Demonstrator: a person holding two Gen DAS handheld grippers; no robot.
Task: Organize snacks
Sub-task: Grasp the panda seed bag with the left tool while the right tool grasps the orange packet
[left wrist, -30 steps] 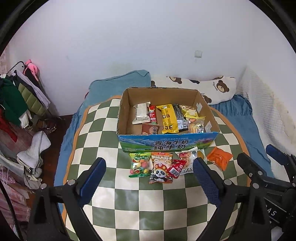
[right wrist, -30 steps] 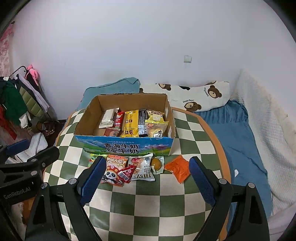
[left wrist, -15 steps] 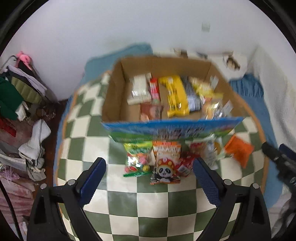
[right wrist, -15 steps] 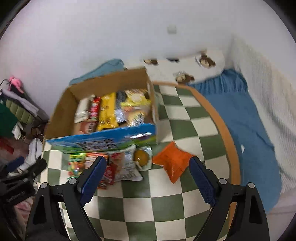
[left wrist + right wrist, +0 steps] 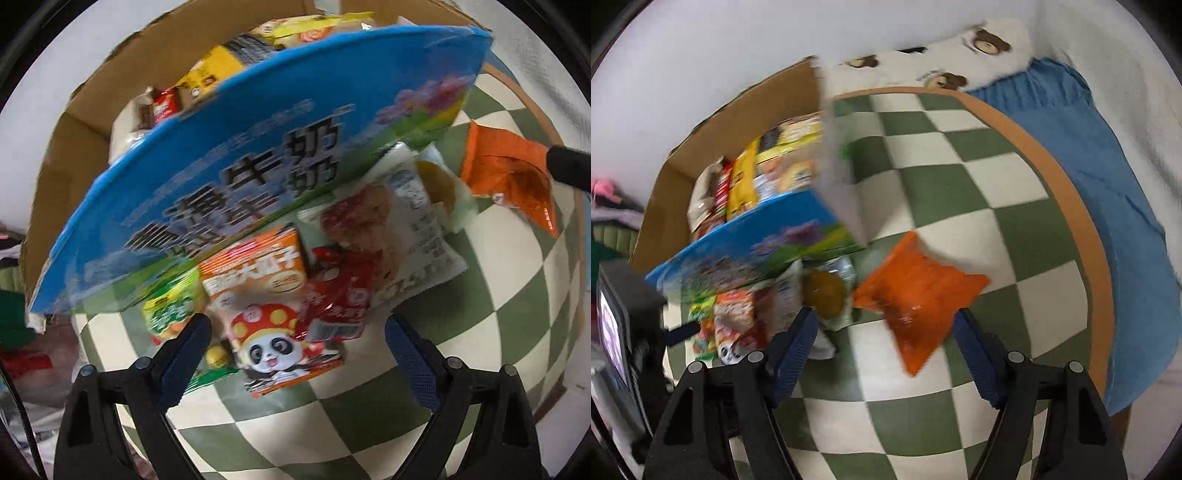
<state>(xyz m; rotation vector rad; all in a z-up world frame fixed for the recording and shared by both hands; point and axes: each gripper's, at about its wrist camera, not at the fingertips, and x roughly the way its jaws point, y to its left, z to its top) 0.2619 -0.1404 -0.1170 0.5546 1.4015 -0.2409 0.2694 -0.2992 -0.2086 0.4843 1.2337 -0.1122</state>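
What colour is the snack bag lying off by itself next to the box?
Orange. The bag shows best in the right wrist view, lying on the green-and-white checked mat.

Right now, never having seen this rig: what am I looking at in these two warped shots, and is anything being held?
No robot: a person carries two hand-held two-finger grippers, each with a fisheye camera looking along its fingers. The left gripper hangs open over an orange panda-print snack packet. The right gripper has its jaws closing around an orange foil pouch but not yet pressing it. Both packs lie on a green-and-cream checkered table, in front of a blue-fronted cardboard box already holding snacks. Nothing is held.
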